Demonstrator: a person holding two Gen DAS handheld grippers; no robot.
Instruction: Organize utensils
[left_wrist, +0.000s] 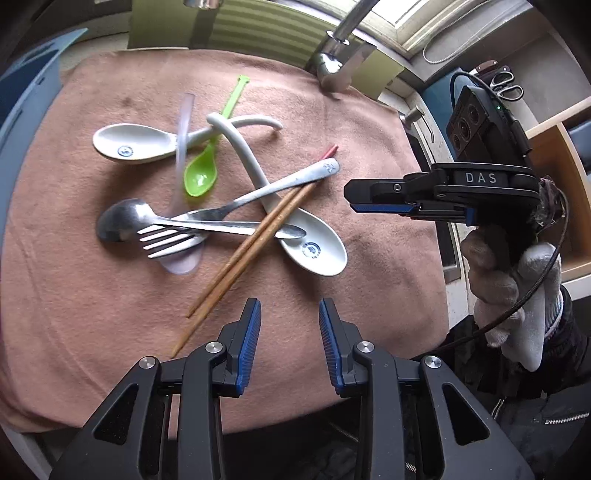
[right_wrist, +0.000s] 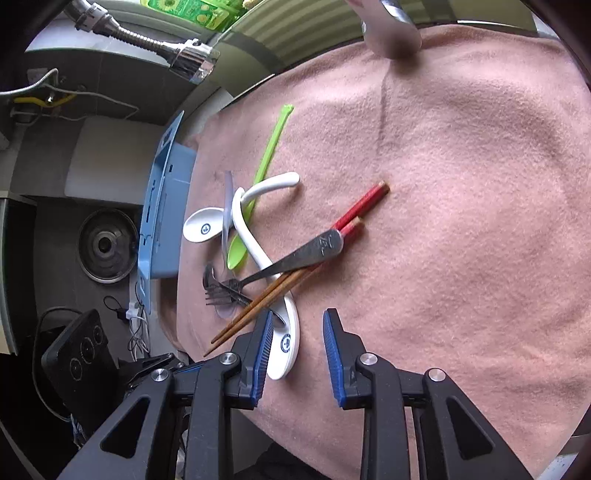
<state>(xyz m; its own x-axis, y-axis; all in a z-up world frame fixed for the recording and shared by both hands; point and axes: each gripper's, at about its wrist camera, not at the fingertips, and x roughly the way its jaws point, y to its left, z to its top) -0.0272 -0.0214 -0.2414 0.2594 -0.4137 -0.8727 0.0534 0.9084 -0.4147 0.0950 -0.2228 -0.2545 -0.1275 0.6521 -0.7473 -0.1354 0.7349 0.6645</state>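
Observation:
A pile of utensils lies on a pink towel (left_wrist: 110, 332). It holds two white ceramic spoons (left_wrist: 133, 144) (left_wrist: 314, 251), a green plastic spoon (left_wrist: 201, 177), a clear plastic spoon (left_wrist: 181, 155), a metal spoon (left_wrist: 122, 221), a metal fork (left_wrist: 166, 240) and a pair of wooden chopsticks (left_wrist: 240, 266). My left gripper (left_wrist: 290, 314) is open and empty just in front of the pile. My right gripper (right_wrist: 297, 325) is open and empty at the pile's right side, its left finger (right_wrist: 264, 332) over the near white spoon (right_wrist: 286, 343). It also shows in the left wrist view (left_wrist: 369, 201).
A blue plastic bin (right_wrist: 162, 221) stands at the towel's far side from the right gripper, seen at left in the left wrist view (left_wrist: 26, 96). A metal faucet (left_wrist: 340, 48) rises behind the towel. A wooden shelf (left_wrist: 565, 177) stands to the right.

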